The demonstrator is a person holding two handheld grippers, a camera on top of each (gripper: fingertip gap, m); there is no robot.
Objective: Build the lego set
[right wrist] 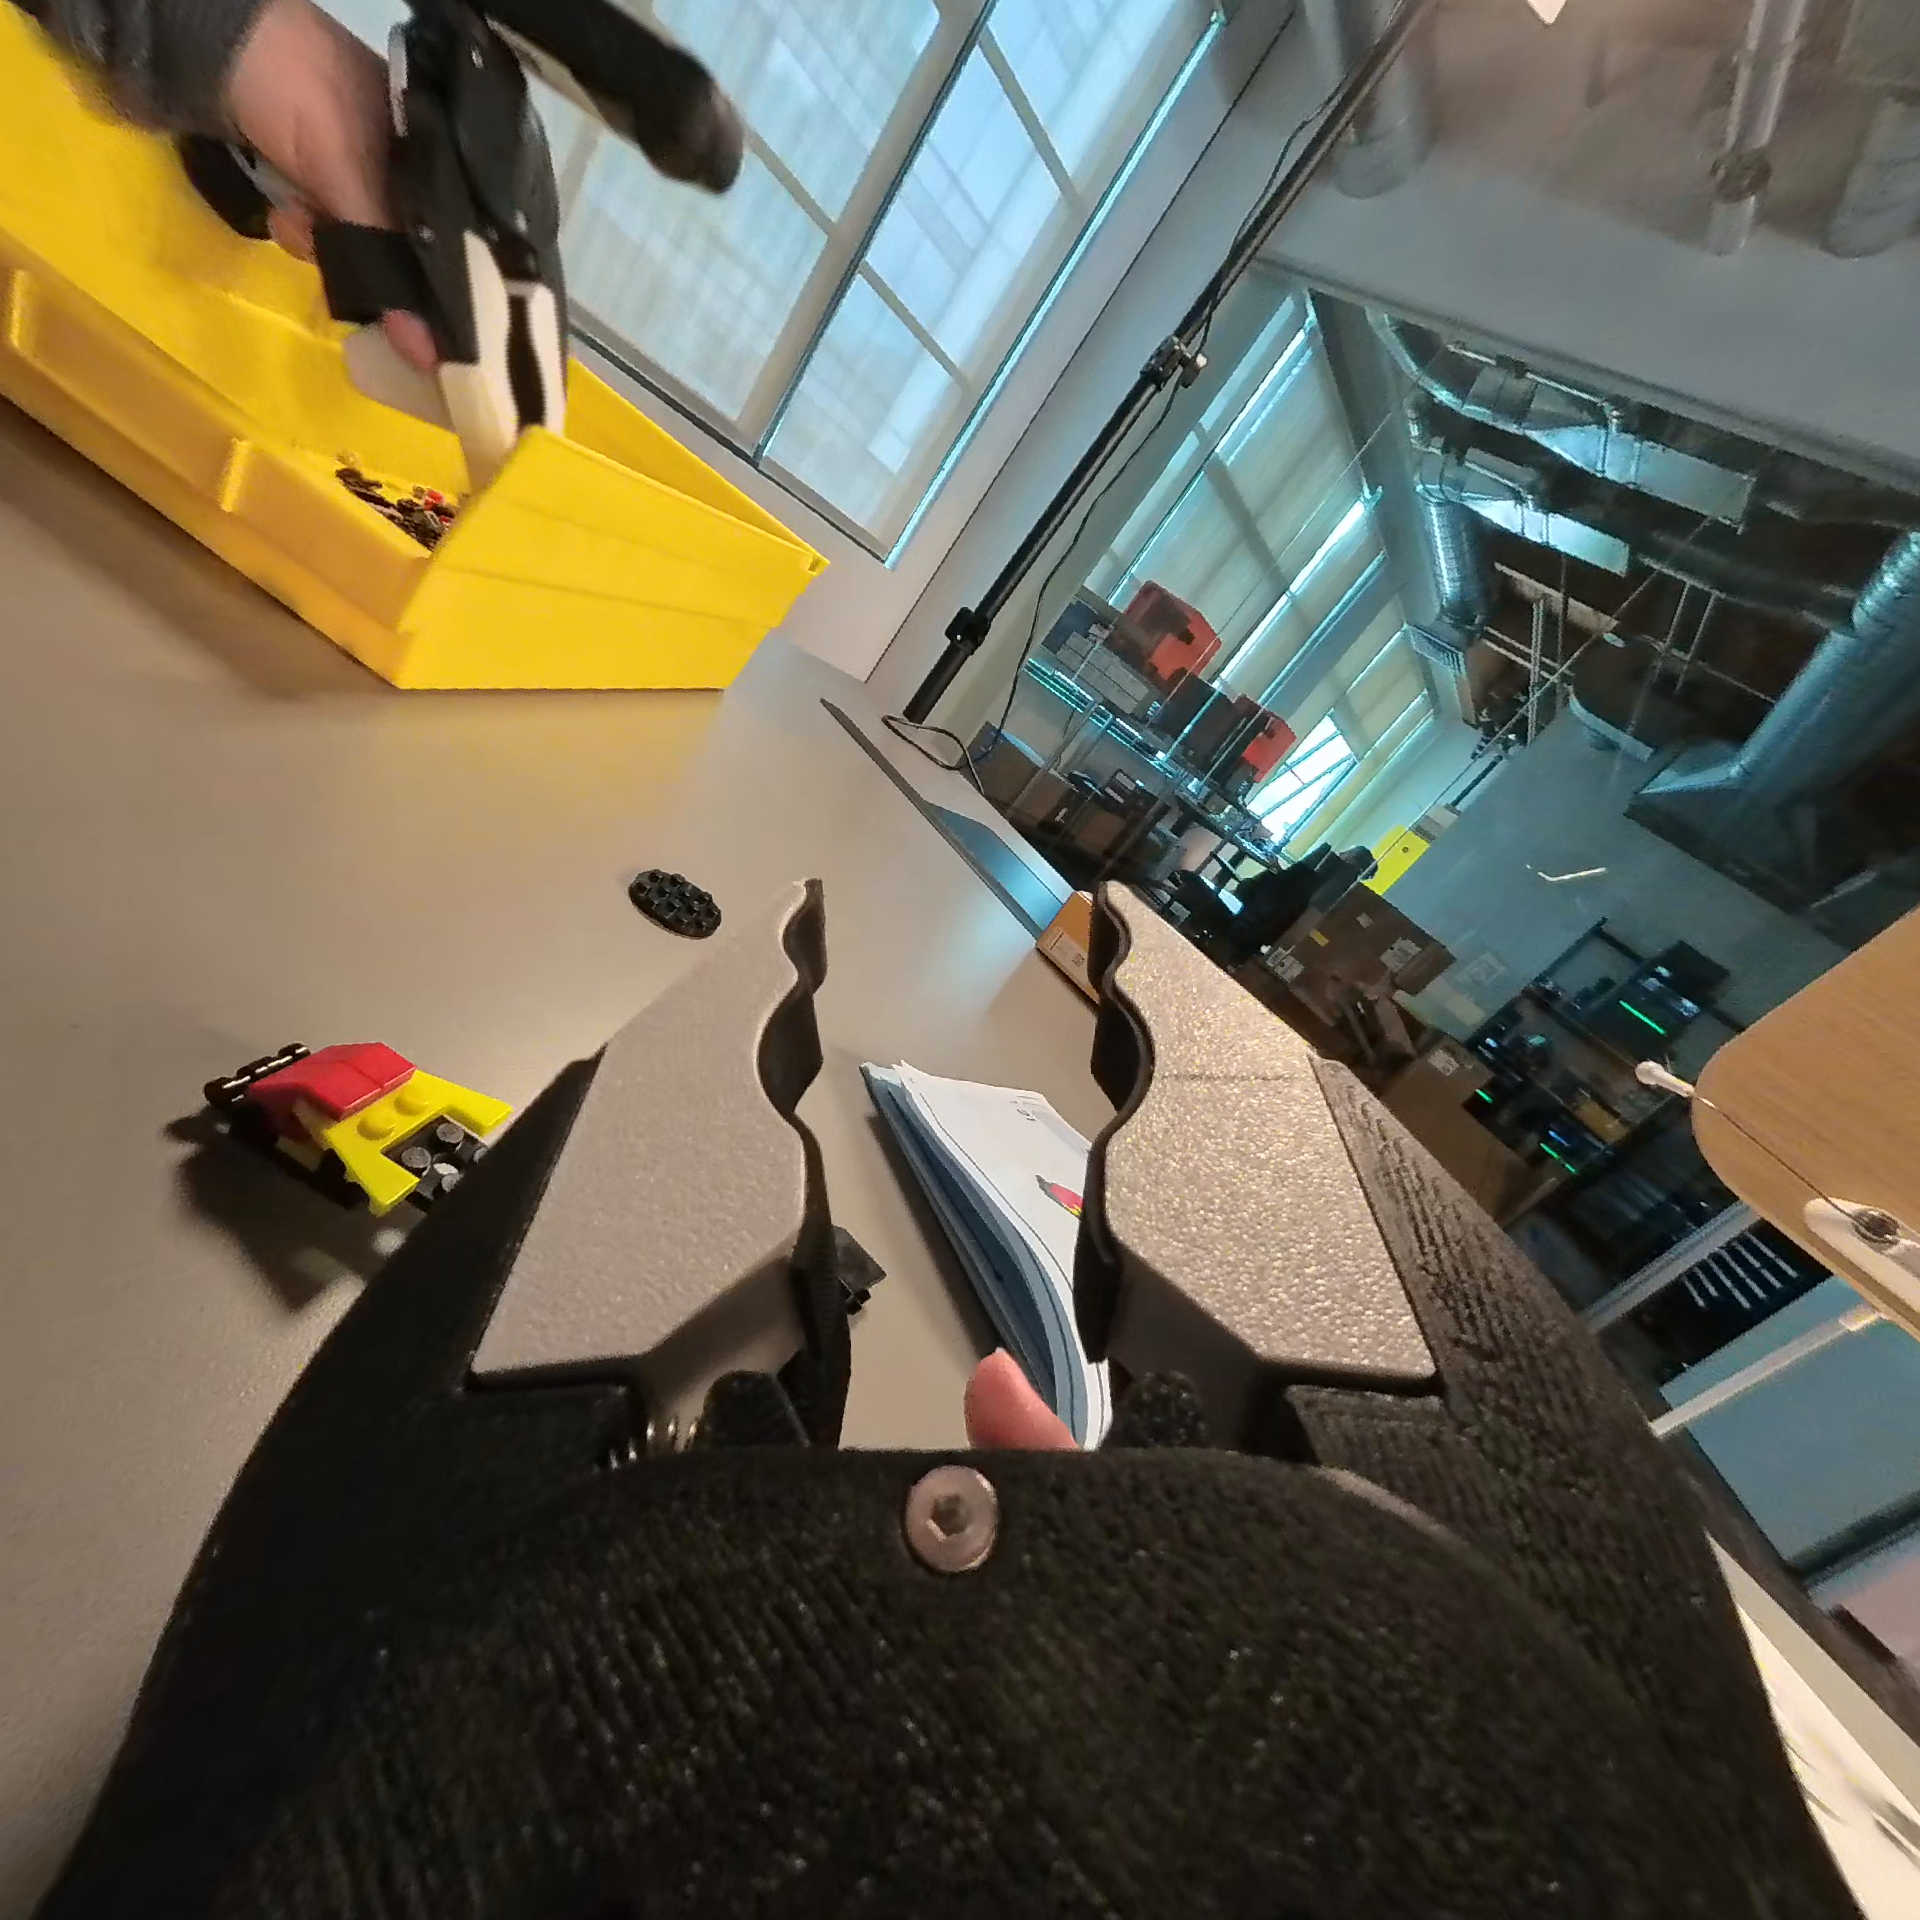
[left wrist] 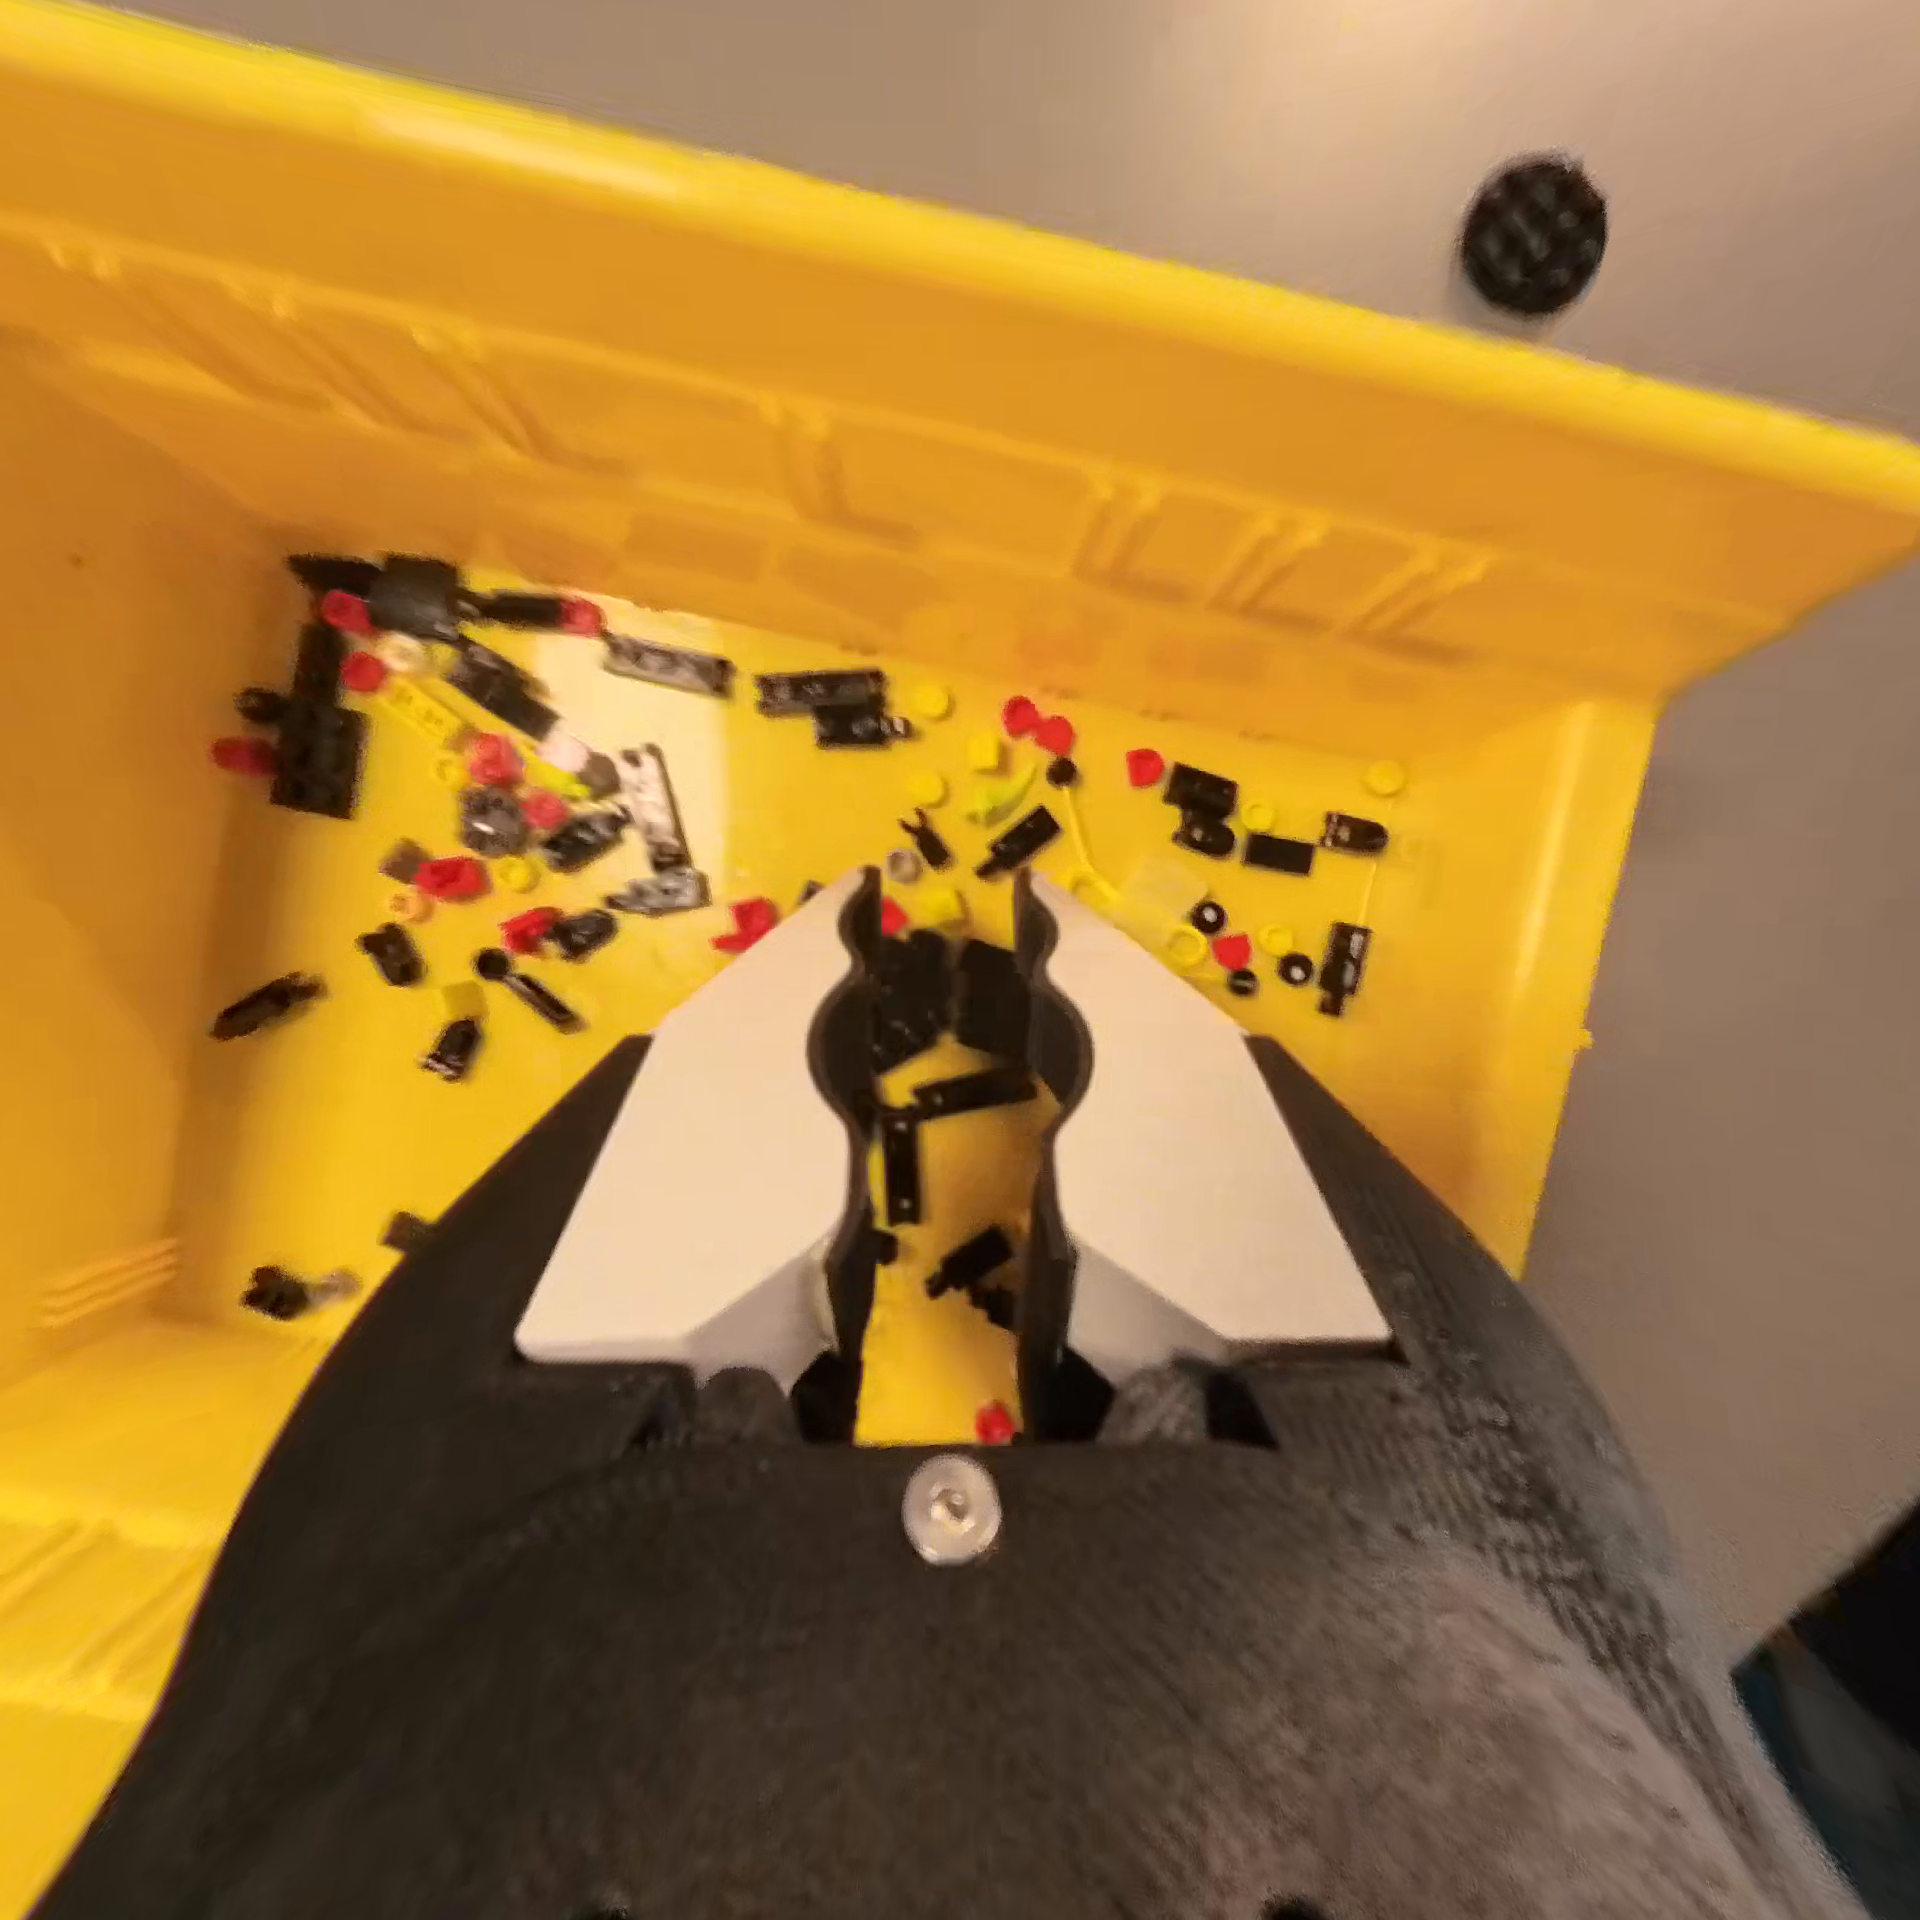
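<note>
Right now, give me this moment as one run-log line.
left gripper: in yellow bin, open over loose pieces | right gripper: open, empty, above table | partial build: on table | booklet: beside it

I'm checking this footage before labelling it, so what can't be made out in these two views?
- Left wrist view: loose pieces in the yellow bin are motion-blurred; the left gripper hides some.
- Right wrist view: the right gripper covers part of the booklet and the partly built model.
</note>
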